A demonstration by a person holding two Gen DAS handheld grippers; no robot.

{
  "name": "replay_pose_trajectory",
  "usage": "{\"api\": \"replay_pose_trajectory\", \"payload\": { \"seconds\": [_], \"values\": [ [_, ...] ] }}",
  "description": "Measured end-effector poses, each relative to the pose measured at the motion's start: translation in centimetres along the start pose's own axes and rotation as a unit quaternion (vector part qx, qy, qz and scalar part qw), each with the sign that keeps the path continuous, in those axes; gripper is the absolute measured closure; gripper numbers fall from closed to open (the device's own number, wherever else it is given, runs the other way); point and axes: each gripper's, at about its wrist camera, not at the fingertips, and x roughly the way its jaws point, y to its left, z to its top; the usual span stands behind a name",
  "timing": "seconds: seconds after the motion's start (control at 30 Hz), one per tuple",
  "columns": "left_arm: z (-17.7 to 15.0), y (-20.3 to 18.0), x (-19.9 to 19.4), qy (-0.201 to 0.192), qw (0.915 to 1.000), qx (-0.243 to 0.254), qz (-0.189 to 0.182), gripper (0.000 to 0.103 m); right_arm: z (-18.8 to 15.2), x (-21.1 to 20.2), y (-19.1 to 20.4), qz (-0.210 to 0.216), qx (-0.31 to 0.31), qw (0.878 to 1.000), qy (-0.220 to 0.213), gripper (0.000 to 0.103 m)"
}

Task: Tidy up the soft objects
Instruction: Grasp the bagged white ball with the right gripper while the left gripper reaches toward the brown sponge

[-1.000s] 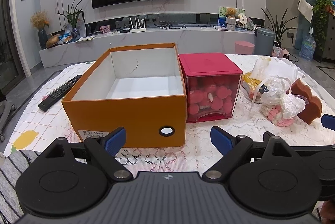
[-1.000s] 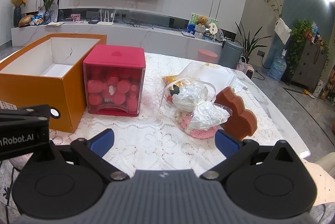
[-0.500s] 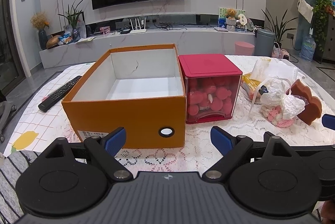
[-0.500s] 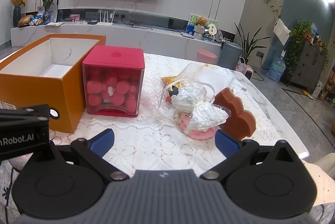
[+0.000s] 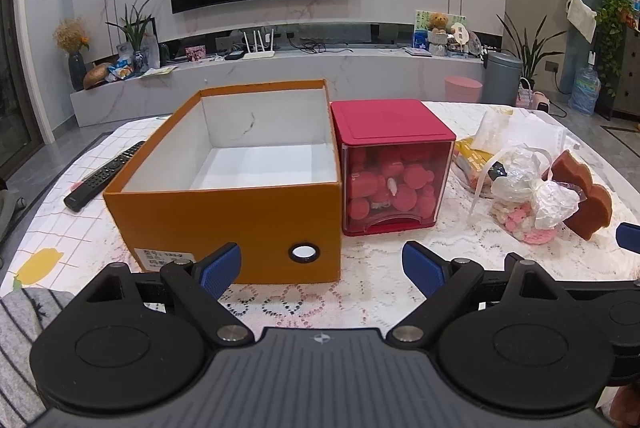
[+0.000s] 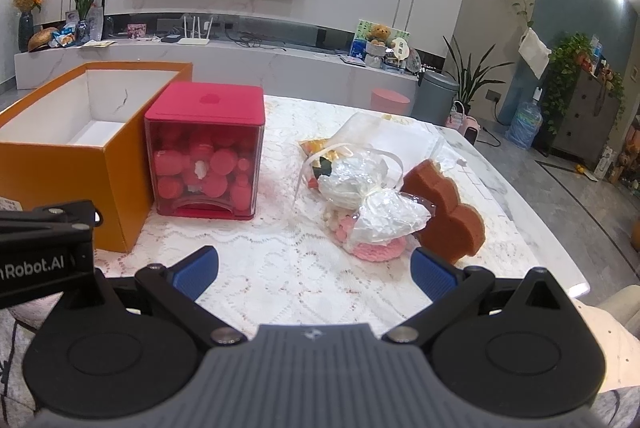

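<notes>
We hold both grippers low at the near table edge, fingers spread wide and empty, which we read as a staging pose before any pick. The left gripper (image 5: 320,266) faces the orange box (image 5: 224,224), open-topped and bare inside at centre frame, likely placed as the bin for the soft things. Beside it, touching or nearly so, stands the red container (image 5: 390,164) full of pink round pieces. The right gripper (image 6: 314,272) points at the pile right of centre: the plastic bags (image 6: 372,204) with pink soft pieces (image 6: 376,250) beneath, and the brown sponge (image 6: 448,212) leaning against them. The sponge lies just beyond the right-hand fingertip, apart from it; nothing sits between the fingers.
</notes>
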Motion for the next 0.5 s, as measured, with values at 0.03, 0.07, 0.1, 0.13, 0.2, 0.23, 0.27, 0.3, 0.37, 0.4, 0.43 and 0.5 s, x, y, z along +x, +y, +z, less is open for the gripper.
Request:
{"api": "replay_pose_trajectory", "payload": {
  "seconds": [0.03, 0.07, 0.1, 0.13, 0.2, 0.23, 0.27, 0.3, 0.37, 0.4, 0.43, 0.5],
  "values": [
    [0.1, -0.2, 0.1, -0.003, 1.0, 0.001, -0.003, 0.0, 0.0, 0.1, 0.0, -0.004, 0.002, 1.0, 0.0, 0.003],
    [0.3, -0.5, 0.1, -0.006, 1.0, 0.004, -0.005, 0.0, 0.1, 0.1, -0.2, -0.008, 0.005, 1.0, -0.001, 0.003],
    [0.5, -0.8, 0.2, -0.007, 0.9999, 0.007, -0.007, 0.0, 0.2, 0.1, -0.3, -0.012, 0.008, 1.0, -0.001, 0.003],
    [0.7, -1.1, 0.3, -0.008, 0.9999, 0.01, -0.009, 0.0, 0.2, 0.3, -0.6, -0.014, 0.013, 1.0, -0.001, 0.003],
    [1.2, -1.8, 0.6, -0.012, 0.9996, 0.018, -0.02, 0.0, 0.4, 0.4, -1.1, -0.024, 0.021, 0.999, -0.001, 0.003],
    [1.5, -2.2, 0.8, -0.012, 0.9994, 0.021, -0.026, 0.0, 0.4, 0.4, -1.4, -0.033, 0.026, 0.999, -0.003, 0.003],
    [1.8, -2.6, 1.0, -0.011, 0.9992, 0.024, -0.032, 0.0, 0.5, 0.4, -1.7, -0.041, 0.031, 0.999, -0.005, 0.003],
    [2.1, -3.0, 1.2, -0.009, 0.9988, 0.027, -0.039, 0.0, 0.6, 0.4, -2.1, -0.046, 0.038, 0.998, -0.004, 0.003],
    [2.6, -3.8, 1.7, -0.008, 0.9981, 0.033, -0.052, 0.0, 0.7, 0.6, -2.9, -0.046, 0.052, 0.998, -0.001, 0.003],
    [2.8, -4.1, 1.9, -0.008, 0.9977, 0.037, -0.057, 0.0, 0.9, 0.6, -3.4, -0.049, 0.06, 0.997, 0.0, 0.003],
    [3.1, -4.5, 2.1, -0.009, 0.9972, 0.042, -0.061, 0.0, 1.0, 0.7, -3.7, -0.053, 0.064, 0.997, 0.001, 0.003],
    [3.6, -5.3, 2.7, -0.011, 0.9966, 0.053, -0.062, 0.0, 1.2, 0.9, -4.3, -0.055, 0.065, 0.996, -0.001, 0.003]
  ]
}}
